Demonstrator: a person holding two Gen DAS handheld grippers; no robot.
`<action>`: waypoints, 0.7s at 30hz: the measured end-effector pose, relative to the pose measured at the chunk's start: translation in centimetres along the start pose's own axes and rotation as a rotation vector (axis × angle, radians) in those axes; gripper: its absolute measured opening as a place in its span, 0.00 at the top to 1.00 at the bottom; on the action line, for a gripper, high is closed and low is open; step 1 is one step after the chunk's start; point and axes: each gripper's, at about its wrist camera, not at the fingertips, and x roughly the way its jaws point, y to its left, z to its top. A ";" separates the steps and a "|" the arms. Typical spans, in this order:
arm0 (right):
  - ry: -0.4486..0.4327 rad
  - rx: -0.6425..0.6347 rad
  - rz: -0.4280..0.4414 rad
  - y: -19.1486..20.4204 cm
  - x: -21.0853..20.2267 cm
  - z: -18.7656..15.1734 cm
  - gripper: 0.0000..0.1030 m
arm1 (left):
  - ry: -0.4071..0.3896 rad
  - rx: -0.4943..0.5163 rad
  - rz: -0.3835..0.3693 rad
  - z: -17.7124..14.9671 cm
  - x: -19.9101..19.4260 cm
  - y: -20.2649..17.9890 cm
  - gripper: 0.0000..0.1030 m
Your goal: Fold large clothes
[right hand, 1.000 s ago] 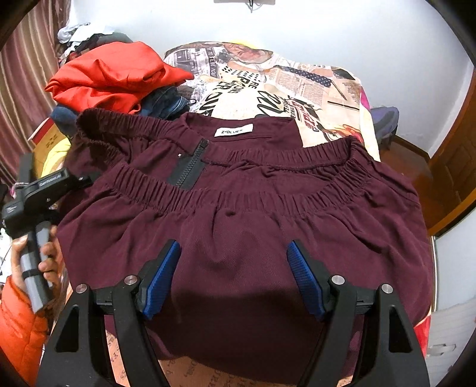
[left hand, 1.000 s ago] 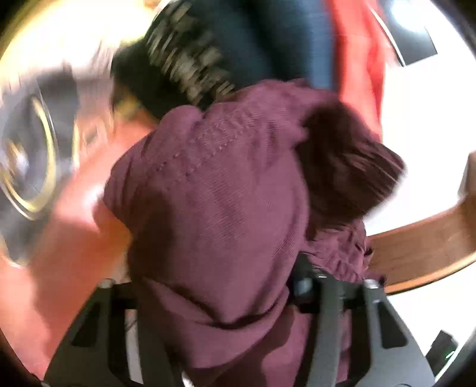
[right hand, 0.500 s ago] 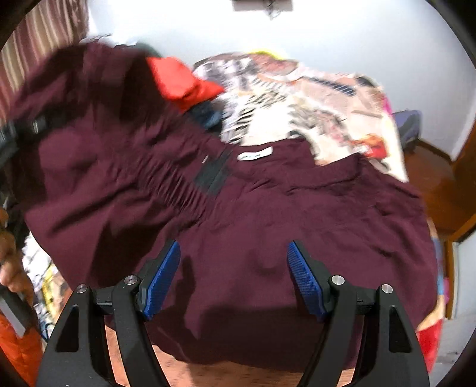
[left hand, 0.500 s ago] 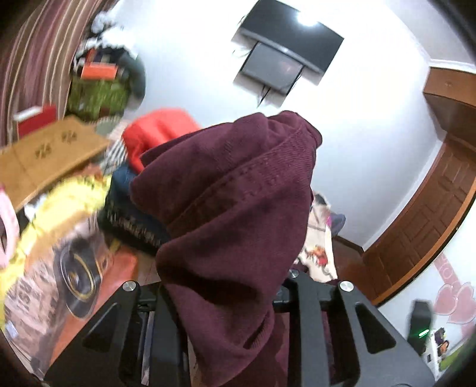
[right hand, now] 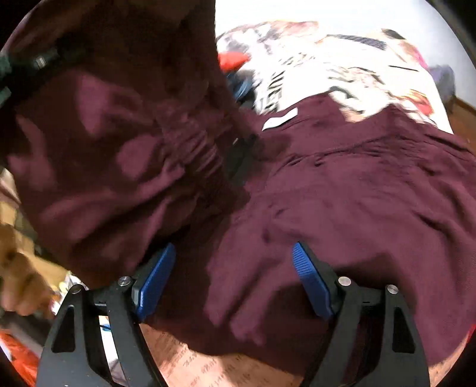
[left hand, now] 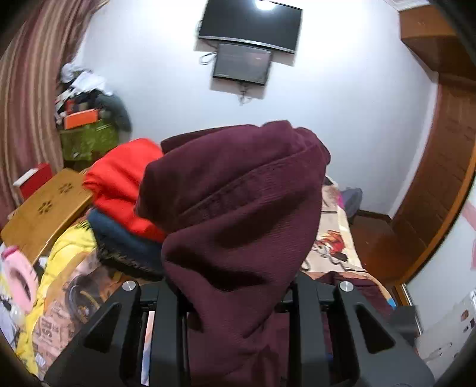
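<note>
A large maroon garment (right hand: 342,190) with an elastic waistband, a black zipper and a white label (right hand: 280,119) lies on the printed bed cover (right hand: 342,62). My left gripper (left hand: 235,285) is shut on a bunched edge of the maroon garment (left hand: 235,208) and holds it raised; the cloth hides the fingertips. In the right wrist view that lifted side hangs as a big fold (right hand: 113,140) at the upper left. My right gripper (right hand: 232,277) is open, its blue pads (right hand: 309,279) just above the garment's near edge, holding nothing.
A pile of red (left hand: 125,178) and dark blue (left hand: 125,244) clothes lies on the bed's left. A wooden lap table (left hand: 44,211) and yellow bedding (left hand: 68,253) are further left. A TV (left hand: 250,23) hangs on the far wall; a wooden door (left hand: 440,184) is at the right.
My left gripper has lifted its held edge of the maroon garment high and swung it over toward the right. The right gripper has stayed open near the garment's near edge.
</note>
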 end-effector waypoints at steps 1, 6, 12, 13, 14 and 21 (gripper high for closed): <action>-0.026 0.016 -0.003 -0.6 -1.0 0.0 0.24 | 0.003 0.023 -0.013 0.1 0.3 -1.3 0.76; -0.171 0.101 -0.116 -4.5 -7.0 -1.1 0.24 | 0.038 0.115 -0.078 -1.0 1.8 -6.6 0.76; -0.238 0.173 -0.304 -9.1 -11.6 -3.6 0.24 | 0.133 0.290 -0.183 -4.7 4.0 -14.6 0.76; -0.241 0.183 -0.313 -9.5 -11.9 -3.8 0.24 | 0.150 0.305 -0.199 -5.2 4.2 -15.4 0.76; -0.245 0.197 -0.330 -10.1 -12.4 -4.5 0.24 | 0.190 0.335 -0.231 -6.3 4.7 -16.6 0.76; -0.289 0.231 -0.413 -12.0 -14.8 -6.1 0.24 | 0.376 0.458 -0.329 -11.0 5.9 -19.5 0.75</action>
